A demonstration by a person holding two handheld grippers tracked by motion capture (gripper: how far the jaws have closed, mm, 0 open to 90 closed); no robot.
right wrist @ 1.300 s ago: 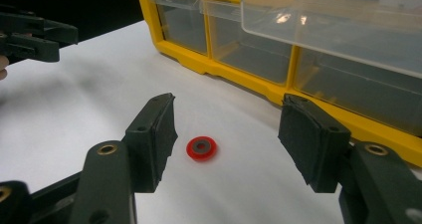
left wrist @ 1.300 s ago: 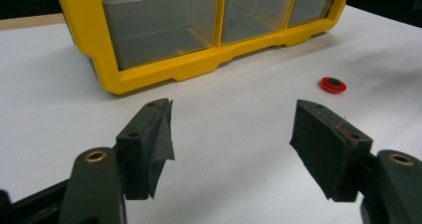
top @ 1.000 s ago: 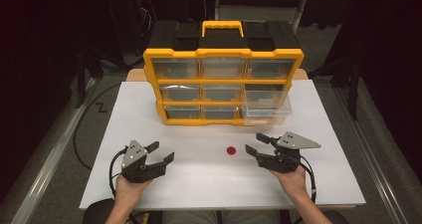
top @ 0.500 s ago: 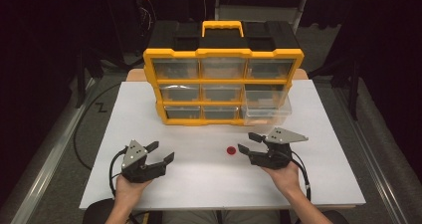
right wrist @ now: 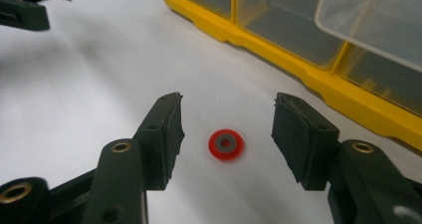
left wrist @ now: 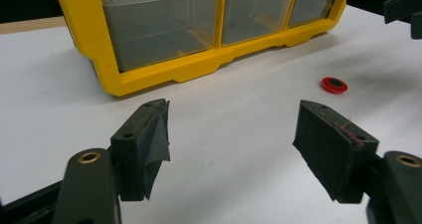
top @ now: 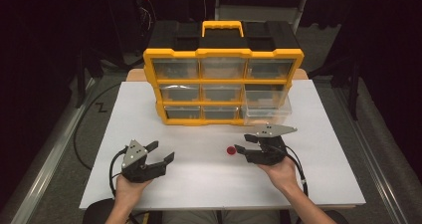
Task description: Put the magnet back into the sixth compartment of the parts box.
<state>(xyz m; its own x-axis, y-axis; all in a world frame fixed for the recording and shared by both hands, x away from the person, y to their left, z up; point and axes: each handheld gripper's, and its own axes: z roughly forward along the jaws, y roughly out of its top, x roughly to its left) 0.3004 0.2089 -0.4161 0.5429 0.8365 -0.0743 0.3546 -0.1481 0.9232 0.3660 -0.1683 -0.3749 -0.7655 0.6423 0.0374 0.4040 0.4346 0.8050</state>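
White bench [top: 149, 109], yellow organizer [top: 222, 74] at far edge; our right gripper [right wrist: 226, 115] jaws, just closing, bracket the red washer [right wrist: 226, 145] untouched; left gripper [left wrist: 231, 134] gapes wide, empty.

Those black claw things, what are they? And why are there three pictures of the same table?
They are tongs that a person holds, one in each hand. One picture is taken from above the table: there the left tongs and the right tongs come in from the bottom. The other two pictures come from little cameras riding on each pair of tongs, looking along the two black jaws.

On the white table stands a yellow box of clear drawers, with one drawer on its right side pulled out. In front of it lies a small red ring.

Nothing is held yet. The right tongs have just been closing, with the red ring between their jaws but not touched. The left tongs are open and rest apart from it.
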